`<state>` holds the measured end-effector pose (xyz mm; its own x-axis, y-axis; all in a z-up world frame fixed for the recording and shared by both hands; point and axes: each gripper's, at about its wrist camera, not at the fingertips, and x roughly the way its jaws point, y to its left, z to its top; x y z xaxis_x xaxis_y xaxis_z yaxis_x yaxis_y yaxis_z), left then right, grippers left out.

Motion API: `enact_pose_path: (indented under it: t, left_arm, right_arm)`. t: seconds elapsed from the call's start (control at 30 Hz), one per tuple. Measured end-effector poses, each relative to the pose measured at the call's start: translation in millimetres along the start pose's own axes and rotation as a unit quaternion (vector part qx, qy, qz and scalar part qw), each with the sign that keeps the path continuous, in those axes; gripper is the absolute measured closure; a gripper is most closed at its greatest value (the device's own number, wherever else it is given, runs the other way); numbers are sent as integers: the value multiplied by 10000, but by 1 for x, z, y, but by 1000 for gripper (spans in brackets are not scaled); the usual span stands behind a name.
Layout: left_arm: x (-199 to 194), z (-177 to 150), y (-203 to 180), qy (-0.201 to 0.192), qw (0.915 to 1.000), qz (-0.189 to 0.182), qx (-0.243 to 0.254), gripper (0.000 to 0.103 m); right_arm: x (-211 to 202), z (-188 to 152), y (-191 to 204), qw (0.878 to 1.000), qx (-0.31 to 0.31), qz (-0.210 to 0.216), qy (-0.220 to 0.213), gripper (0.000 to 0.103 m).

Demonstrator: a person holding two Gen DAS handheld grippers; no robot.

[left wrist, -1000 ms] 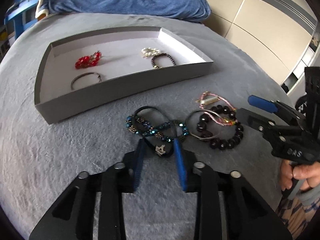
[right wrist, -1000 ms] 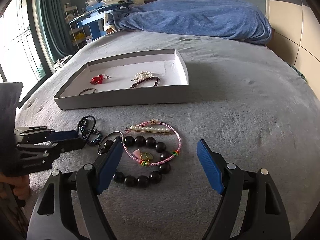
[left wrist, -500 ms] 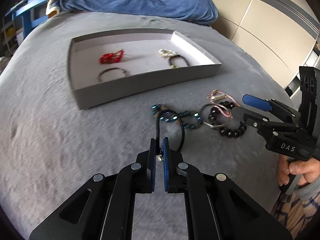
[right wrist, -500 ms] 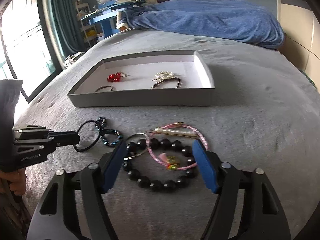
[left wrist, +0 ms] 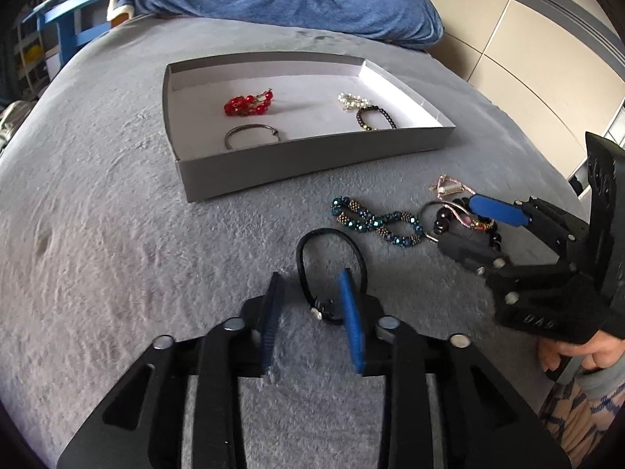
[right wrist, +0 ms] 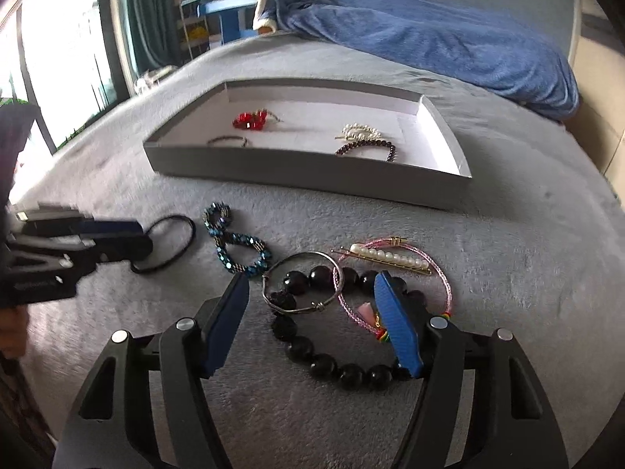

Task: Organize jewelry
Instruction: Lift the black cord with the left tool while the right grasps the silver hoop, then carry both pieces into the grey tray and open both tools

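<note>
While the gray tray sits on the gray blanket, all the loose jewelry lies just in front of it. Inside the tray are 4 pieces: a red bead piece, a thin metal ring, a pearl piece and a dark bead bracelet.

The left gripper has just been opening. Its blue pads stand partly apart, and the black cord loop lies between them, close to 1 pad, but it is not squeezed.

A blue bead bracelet lies twisted between the loop and the tray.

The right gripper is open wide over a pile farther from the tray: big black beads, a silver bangle, a pink cord bracelet and a pearl clip. It holds nothing.
</note>
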<state>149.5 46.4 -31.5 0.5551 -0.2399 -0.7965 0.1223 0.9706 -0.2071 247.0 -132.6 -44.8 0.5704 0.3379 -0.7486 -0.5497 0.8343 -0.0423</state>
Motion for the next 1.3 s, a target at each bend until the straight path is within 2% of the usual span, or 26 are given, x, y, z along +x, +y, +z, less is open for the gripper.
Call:
enact_pose_path:
  t: [0.13,0.27,0.3,0.33,0.37,0.43,0.53,0.8,1.0,1.3]
  left_arm:
    - [10,3,-4,58,9999,53,81,57]
    - [17,5,-7,62,9997,127,180,59]
    - [17,5,-8,50,9996,166,217,62]
    - [17,5,-8,39,9995,200,224,75]
    - [16,5,-6,24,9996,207,183,85]
    - [14,5,1,1,10000,76,19,99]
    - [7,5,6,-107,9998,-40,-163,99]
    - [-21,10,0,-551,9982,-242,-78,99]
    - [-36,20,0,-768,9965,-313,-46,99]
    - [-44,47,10,-956,9952,-186,33,99]
  right_arm:
    - [8,-1,9,9989,-353,-297,62,36]
    - [15,1,11,9974,-535,-476,77,39]
    - [14,1,11,9974,-554,-459,63,48]
    - [14,1,12,9975,-574,-397,49,57]
    - [14,1,12,9976,-578,-388,49,57]
    - [12,1,9,9981,-507,-345,24,57]
    - [7,3,0,9997,-203,-142,-34,57]
    - [-22,11,-31,9946,751,491,-521,57]
    - [-29,21,-42,9914,1002,528,-660,57]
    - [-24,42,-49,9915,991,457,-704,57]
